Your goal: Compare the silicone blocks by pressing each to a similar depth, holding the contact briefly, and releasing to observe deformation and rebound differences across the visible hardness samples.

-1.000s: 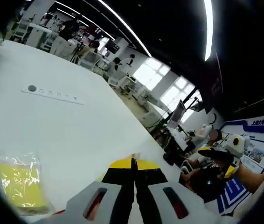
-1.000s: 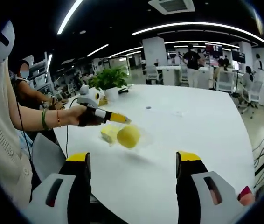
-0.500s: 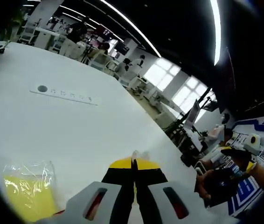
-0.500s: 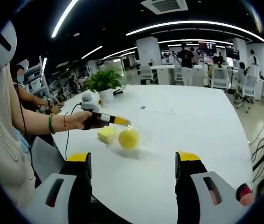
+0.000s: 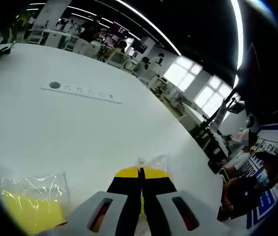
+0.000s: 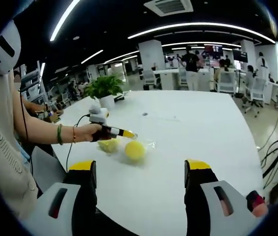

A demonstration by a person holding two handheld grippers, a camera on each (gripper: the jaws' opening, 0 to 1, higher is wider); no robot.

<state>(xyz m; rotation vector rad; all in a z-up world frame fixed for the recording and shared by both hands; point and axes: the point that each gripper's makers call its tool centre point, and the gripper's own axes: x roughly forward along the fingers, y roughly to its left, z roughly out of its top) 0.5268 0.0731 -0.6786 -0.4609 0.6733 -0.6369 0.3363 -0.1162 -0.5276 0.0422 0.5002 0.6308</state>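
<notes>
In the right gripper view a hand holds my left gripper (image 6: 128, 133) over the white table (image 6: 203, 128). Its tips meet the clear bag around a round yellow silicone block (image 6: 135, 150). A second yellow block (image 6: 108, 145) lies just left of it, under the gripper. In the left gripper view my left gripper (image 5: 140, 171) is shut, with crinkled clear plastic (image 5: 152, 162) sticking out past its yellow tips. A bagged yellow block (image 5: 31, 209) lies at lower left. My right gripper (image 6: 140, 166) stands open, well short of the blocks, with nothing between its jaws.
A potted plant (image 6: 104, 87) stands at the table's far left. A flush socket strip (image 5: 82, 91) runs across the tabletop beyond the blocks. The person's arm (image 6: 45, 130) reaches in from the left. Chairs, desks and people fill the room behind.
The left gripper has come down with the bag; the round yellow block, hanging tilted a second ago, now rests on the table. The right gripper's jaws stay open.
</notes>
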